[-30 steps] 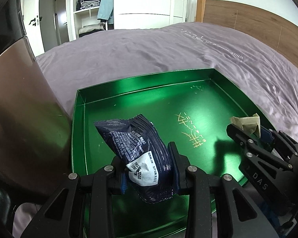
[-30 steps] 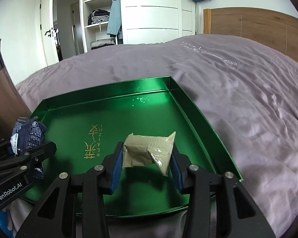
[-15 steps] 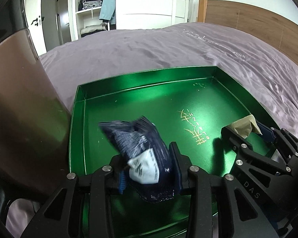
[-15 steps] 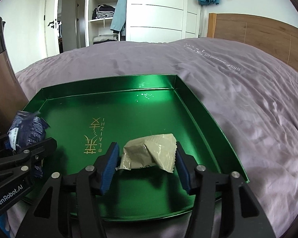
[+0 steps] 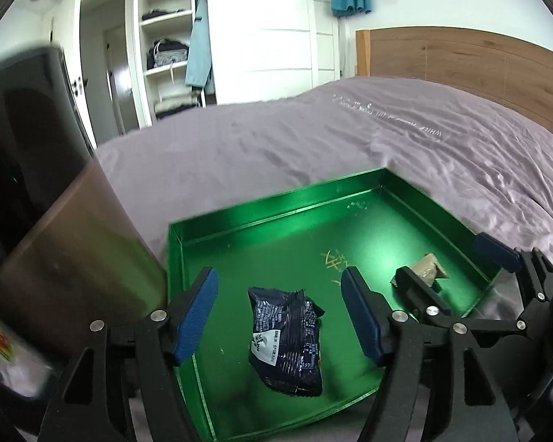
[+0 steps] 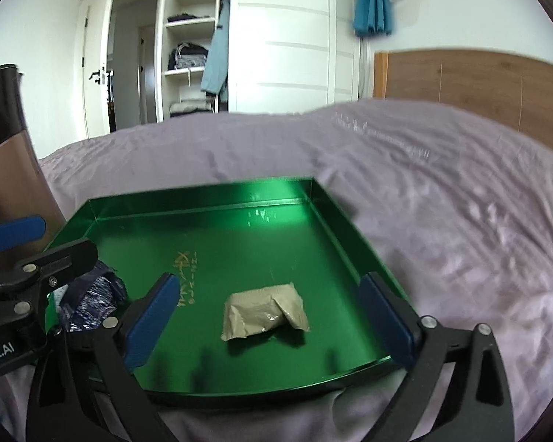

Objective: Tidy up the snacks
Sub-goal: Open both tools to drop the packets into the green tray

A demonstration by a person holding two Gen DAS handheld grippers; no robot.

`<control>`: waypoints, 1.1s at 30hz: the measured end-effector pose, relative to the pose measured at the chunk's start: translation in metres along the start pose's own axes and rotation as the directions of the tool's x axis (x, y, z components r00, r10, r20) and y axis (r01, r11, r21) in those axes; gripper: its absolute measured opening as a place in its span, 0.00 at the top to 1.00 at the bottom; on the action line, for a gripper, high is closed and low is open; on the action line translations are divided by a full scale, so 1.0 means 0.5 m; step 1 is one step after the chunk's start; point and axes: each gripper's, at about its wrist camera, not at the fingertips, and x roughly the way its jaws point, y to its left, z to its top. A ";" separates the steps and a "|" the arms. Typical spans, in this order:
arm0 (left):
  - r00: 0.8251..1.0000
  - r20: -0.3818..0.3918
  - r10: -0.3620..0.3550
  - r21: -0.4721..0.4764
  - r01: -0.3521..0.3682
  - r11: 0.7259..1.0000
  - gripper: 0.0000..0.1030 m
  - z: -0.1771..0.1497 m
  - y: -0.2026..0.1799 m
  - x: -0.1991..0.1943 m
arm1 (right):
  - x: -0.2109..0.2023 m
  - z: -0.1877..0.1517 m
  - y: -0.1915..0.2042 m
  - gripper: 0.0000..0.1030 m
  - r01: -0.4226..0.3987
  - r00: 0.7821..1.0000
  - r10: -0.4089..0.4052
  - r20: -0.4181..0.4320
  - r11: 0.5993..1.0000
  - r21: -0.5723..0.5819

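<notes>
Bed bears tray (image 6: 335,221); both hand-held grippers (image 5: 278,316) (image 6: 269,316) gape, released — packets (image 5: 285,335) (image 6: 265,311) look light, crinkly, best pinched mid-body.

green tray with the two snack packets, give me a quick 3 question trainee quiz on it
1. True or false: the left hand-held gripper is shut on the dark blue packet.
2. Where does the beige packet lie? A) on the purple bedsheet B) in the green tray C) on a shelf
3. Fill in: the jaws of the right hand-held gripper stand ____.

Key: 1 false, it is open and the packet lies in the tray. 2 B. 3 open.
</notes>
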 end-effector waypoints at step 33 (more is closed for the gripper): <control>0.974 0.007 0.226 -0.032 -0.225 0.974 0.38 -0.068 0.281 -0.491 | -0.519 0.129 0.202 0.00 0.024 1.000 -0.026 -0.017 0.996 -0.084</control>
